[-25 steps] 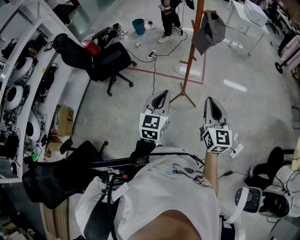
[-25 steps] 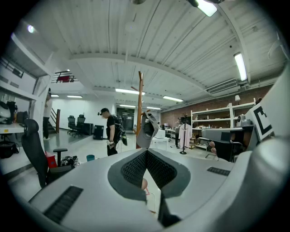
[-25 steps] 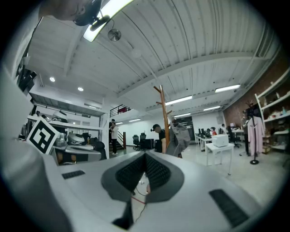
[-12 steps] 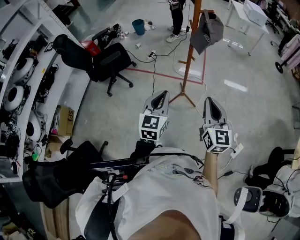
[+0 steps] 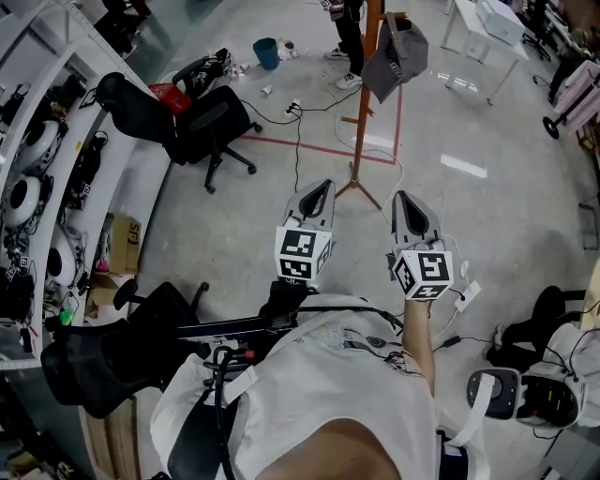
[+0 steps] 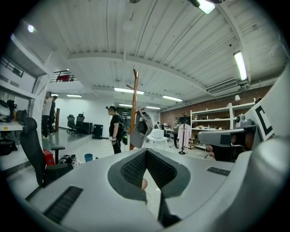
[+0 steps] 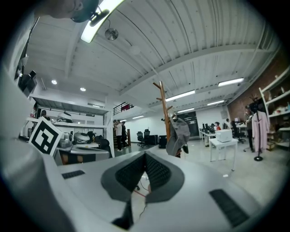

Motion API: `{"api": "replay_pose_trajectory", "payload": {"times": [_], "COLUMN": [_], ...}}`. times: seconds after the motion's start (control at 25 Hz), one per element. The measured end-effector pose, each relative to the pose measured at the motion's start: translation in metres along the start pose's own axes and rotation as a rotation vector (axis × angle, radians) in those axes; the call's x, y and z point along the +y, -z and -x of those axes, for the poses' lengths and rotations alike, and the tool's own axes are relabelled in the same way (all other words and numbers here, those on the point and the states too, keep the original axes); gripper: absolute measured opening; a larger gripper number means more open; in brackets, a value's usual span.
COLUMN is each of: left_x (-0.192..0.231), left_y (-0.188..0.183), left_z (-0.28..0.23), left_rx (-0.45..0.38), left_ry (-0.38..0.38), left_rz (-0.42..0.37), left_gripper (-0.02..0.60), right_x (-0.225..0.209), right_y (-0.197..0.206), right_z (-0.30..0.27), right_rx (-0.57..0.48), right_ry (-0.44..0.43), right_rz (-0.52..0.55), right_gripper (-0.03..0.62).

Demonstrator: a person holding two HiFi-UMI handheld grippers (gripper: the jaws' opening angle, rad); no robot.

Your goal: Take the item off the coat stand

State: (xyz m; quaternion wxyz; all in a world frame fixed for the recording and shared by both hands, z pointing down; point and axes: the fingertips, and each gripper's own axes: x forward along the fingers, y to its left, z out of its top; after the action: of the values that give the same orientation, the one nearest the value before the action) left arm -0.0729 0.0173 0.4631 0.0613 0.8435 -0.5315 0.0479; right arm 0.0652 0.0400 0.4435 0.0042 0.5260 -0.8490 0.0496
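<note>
A grey cap (image 5: 394, 58) hangs from a peg of the wooden coat stand (image 5: 364, 103) on the floor ahead. The left gripper view shows the stand (image 6: 134, 104) with the cap (image 6: 141, 129) well beyond the jaws. From the right gripper view the stand (image 7: 164, 108) and cap (image 7: 177, 133) are also some way off. My left gripper (image 5: 325, 185) and right gripper (image 5: 405, 197) are held side by side at chest height, pointing toward the stand. Both are shut with nothing in them, their pads meeting at the tips (image 6: 146, 152) (image 7: 145, 155).
A person (image 5: 349, 28) stands just behind the stand. A black office chair (image 5: 202, 122) is at the left, a blue bucket (image 5: 265, 52) beyond it, a white table (image 5: 483, 23) at the back right. Cables and a red tape line (image 5: 319, 150) cross the floor.
The coat stand and cap have shifted left and a little nearer in the head view as I move toward them. Both grippers stay shut and side by side.
</note>
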Motion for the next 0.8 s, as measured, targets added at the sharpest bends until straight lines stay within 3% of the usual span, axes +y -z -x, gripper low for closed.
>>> {"api": "replay_pose_trajectory", "payload": {"times": [0.36, 0.8], "left_x": [-0.039, -0.009], "left_y": [0.039, 0.038], "left_z": [-0.006, -0.052], "left_rx": [0.077, 0.080], "left_ry": [0.011, 0.027], "left_rz": [0.014, -0.011], "left_gripper": [0.003, 0.003], "right_x": [-0.011, -0.020], "right_y": [0.031, 0.042], "right_z": [0.015, -0.043], "right_rx": [0.069, 0.101], "right_ry": [-0.058, -0.069], "right_rz": [-0.030, -0.029], "right_gripper": [0.005, 0.005]}}
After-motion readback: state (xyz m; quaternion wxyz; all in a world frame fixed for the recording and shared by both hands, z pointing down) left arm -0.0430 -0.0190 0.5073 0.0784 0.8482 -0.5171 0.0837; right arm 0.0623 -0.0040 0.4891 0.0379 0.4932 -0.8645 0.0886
